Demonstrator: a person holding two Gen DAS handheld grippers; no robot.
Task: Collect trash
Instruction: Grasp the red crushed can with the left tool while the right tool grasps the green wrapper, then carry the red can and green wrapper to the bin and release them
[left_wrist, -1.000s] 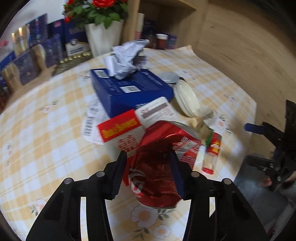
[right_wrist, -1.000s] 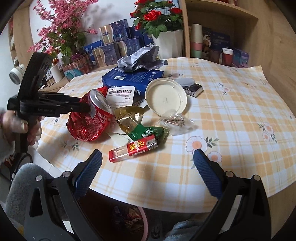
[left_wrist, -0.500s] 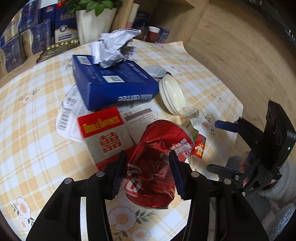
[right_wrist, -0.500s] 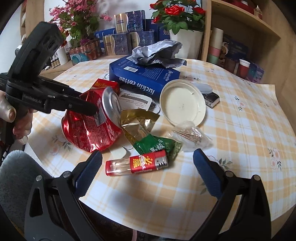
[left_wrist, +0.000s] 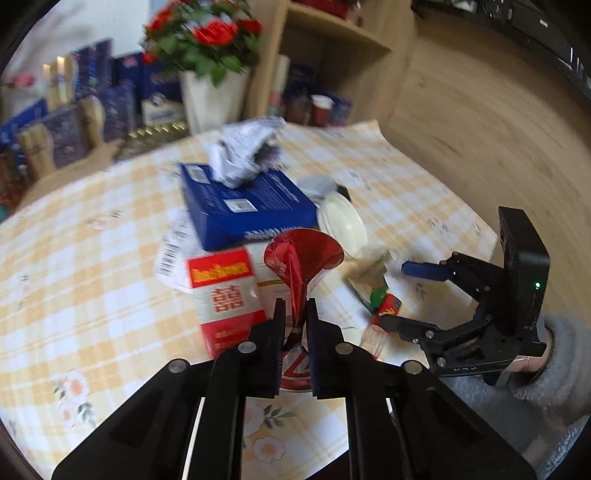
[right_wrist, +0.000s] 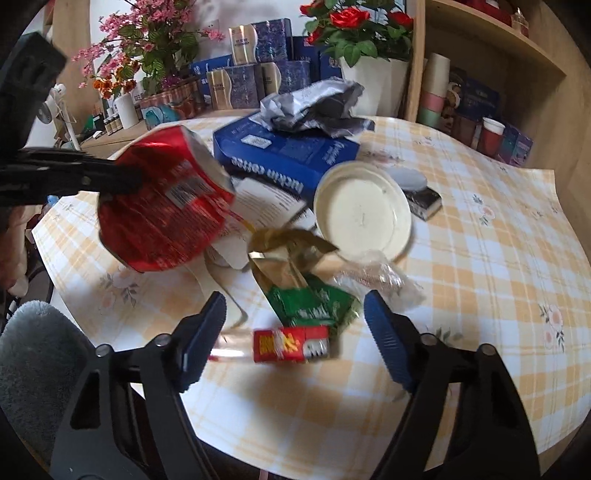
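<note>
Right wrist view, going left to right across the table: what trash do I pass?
Crushed red can in the left gripper → gold and green wrapper → white lid → small dark box.

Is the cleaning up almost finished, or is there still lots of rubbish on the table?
Barely begun. Nothing looks put away. In hand: the left gripper has squashed the red can flat and holds it above the table. The right gripper is open over the red lighter. Still lying there: green wrapper, clear plastic bag, white lid, crumpled paper, blue coffee box.
</note>
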